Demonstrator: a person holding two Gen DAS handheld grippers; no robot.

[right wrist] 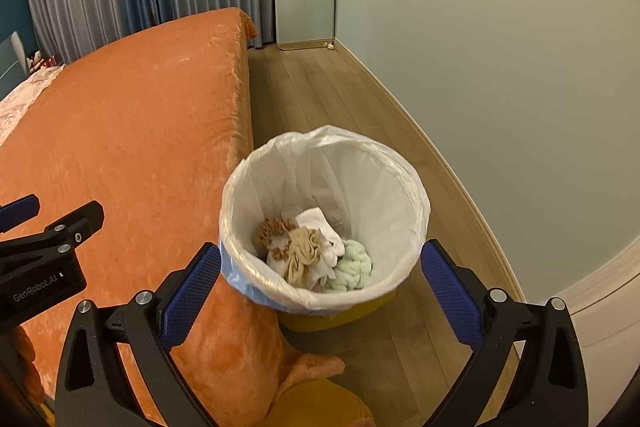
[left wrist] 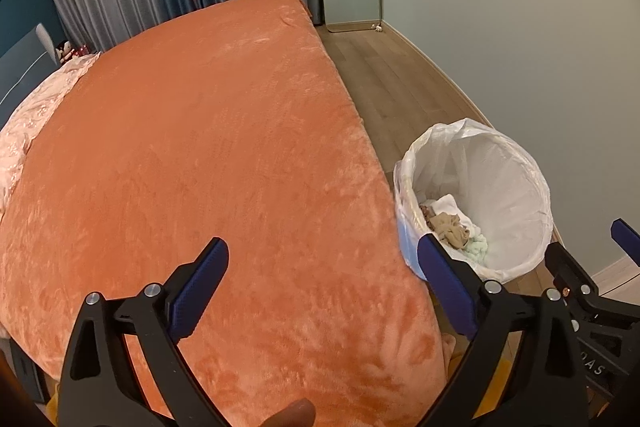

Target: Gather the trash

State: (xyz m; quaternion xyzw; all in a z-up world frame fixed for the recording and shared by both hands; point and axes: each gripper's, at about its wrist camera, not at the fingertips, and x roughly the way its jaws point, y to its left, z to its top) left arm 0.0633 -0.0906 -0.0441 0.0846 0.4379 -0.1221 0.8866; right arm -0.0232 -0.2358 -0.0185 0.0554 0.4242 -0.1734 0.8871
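Lined trash bin (right wrist: 325, 219) holding crumpled cloths (right wrist: 316, 253), beside bed edge (right wrist: 240, 131); both claws, left (left wrist: 324, 267) and right (right wrist: 320, 271), spread apart, empty.

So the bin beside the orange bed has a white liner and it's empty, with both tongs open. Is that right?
Not quite: the bin is not empty. The right wrist view shows crumpled cloth scraps at its bottom. The rest holds: white liner, beside the orange bed, left tongs and right tongs open.

Trash bin (right wrist: 325, 211) mouth unobstructed from above; liner (right wrist: 240, 187) rim touches the orange bed (right wrist: 132, 131) edge on its left. Bare floor strip (right wrist: 320, 95) runs between bed and wall (right wrist: 500, 87). Bed surface clear.
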